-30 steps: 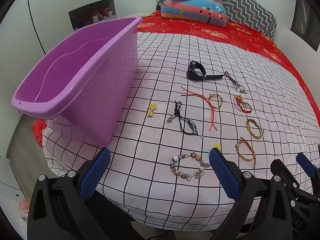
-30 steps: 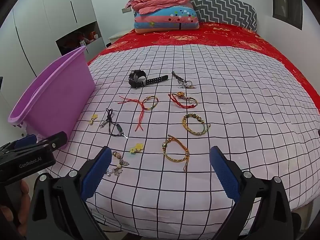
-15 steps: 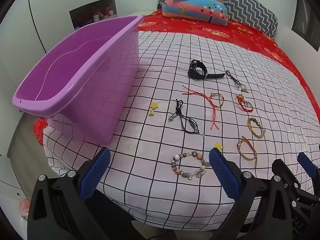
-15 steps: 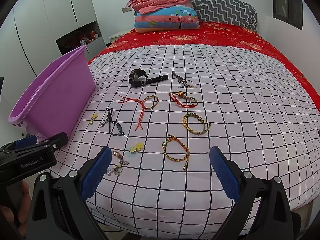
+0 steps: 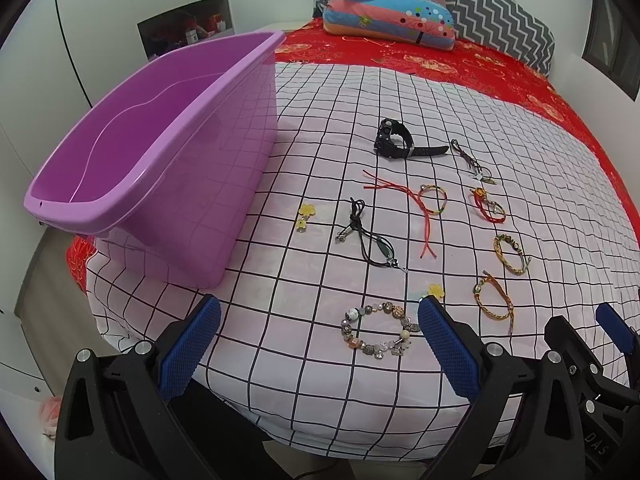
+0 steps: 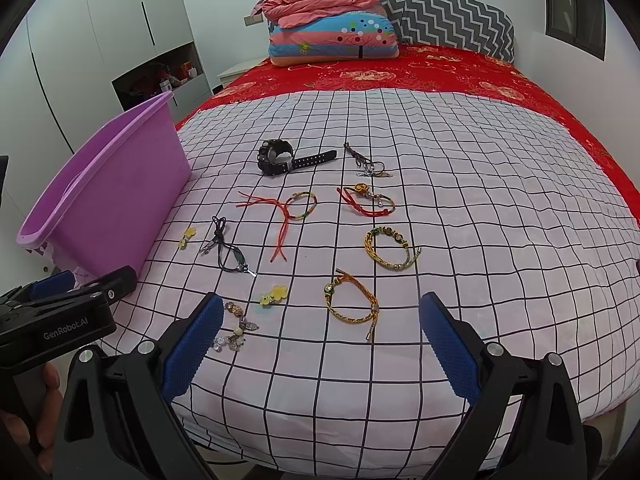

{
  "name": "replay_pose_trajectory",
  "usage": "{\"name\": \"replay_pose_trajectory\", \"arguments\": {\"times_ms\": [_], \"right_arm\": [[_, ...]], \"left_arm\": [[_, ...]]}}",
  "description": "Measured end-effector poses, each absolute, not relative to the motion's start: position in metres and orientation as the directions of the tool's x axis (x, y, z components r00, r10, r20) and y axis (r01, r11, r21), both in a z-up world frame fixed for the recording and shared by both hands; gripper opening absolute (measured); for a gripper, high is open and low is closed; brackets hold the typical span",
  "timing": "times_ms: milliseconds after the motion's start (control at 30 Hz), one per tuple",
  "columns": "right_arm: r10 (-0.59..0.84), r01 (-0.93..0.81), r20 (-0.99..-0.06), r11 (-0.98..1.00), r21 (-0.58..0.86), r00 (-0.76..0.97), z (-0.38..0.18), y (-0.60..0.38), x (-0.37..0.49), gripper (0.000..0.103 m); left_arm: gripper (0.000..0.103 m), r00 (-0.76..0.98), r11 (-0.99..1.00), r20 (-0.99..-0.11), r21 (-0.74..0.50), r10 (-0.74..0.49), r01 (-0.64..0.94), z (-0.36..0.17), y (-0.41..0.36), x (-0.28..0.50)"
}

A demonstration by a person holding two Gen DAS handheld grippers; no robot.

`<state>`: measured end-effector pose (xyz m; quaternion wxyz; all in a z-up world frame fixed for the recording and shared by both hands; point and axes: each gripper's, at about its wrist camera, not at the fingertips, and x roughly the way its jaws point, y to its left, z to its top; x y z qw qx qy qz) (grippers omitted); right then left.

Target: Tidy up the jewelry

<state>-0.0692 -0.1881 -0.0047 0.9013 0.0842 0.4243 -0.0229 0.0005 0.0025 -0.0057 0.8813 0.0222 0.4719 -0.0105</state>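
On bed (image 6: 500, 240), near front edge: jewelry laid out in rows, beaded bracelet (image 5: 376, 332) nearest; tub (image 5: 152, 152) at left edge, likely its destination. Left gripper (image 5: 318, 344), right gripper (image 6: 318, 340): wide apart, empty, poised for picking.

A bed in a white black-grid sheet (image 6: 460, 208) fills the room; white built-in wardrobes (image 6: 100, 40) at ten o'clock, dark window (image 6: 576, 4) at two o'clock.

- Your right gripper's left pad (image 6: 192, 346) covers part of the beaded bracelet (image 6: 236, 326).
- The purple tub's (image 6: 104, 200) near corner is hidden behind your left gripper (image 6: 68, 312).
- You can't make out the items in the wall niche (image 5: 184, 28) far ahead; they're too small.
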Motion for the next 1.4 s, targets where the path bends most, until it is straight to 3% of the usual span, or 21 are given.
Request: {"name": "replay_pose_trajectory", "arguments": {"times_ms": [1400], "right_arm": [[0.034, 0.111, -0.769, 0.984, 0.136, 0.638, -0.0048, -0.1902, -0.0715, 0.094]], "left_arm": [[0.097, 0.553, 0.998, -0.833, 0.033, 0.001, 0.048, -0.0030, -0.0009, -0.0003]]}}
